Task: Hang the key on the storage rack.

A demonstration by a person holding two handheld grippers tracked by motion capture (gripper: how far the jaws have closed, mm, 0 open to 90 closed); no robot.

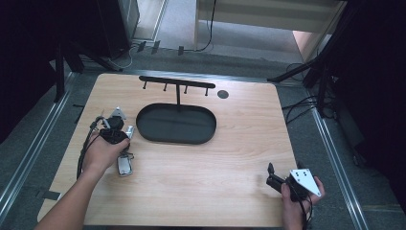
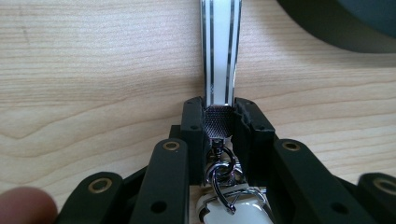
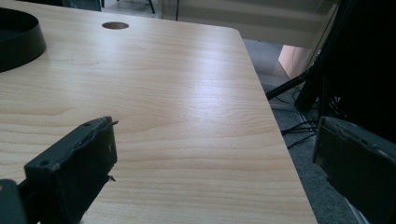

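- Near the table's (image 1: 191, 182) left edge, your left gripper (image 2: 218, 122) has its jaws clamped on the knurled metal end of the striped keychain strap (image 2: 218, 56), which lies flat on the wood; gripping that stiff part likely gives you a firm hold for lifting.
- Your left hand (image 1: 103, 152) reaches forward, the gripper pointing toward the far edge.
- The black hook stand (image 1: 176, 108) waits mid-table toward the far edge, probably the hanging place.
- At the near right corner, your right gripper (image 1: 274, 178) idles low, jaws wide apart and empty, clear of the work.
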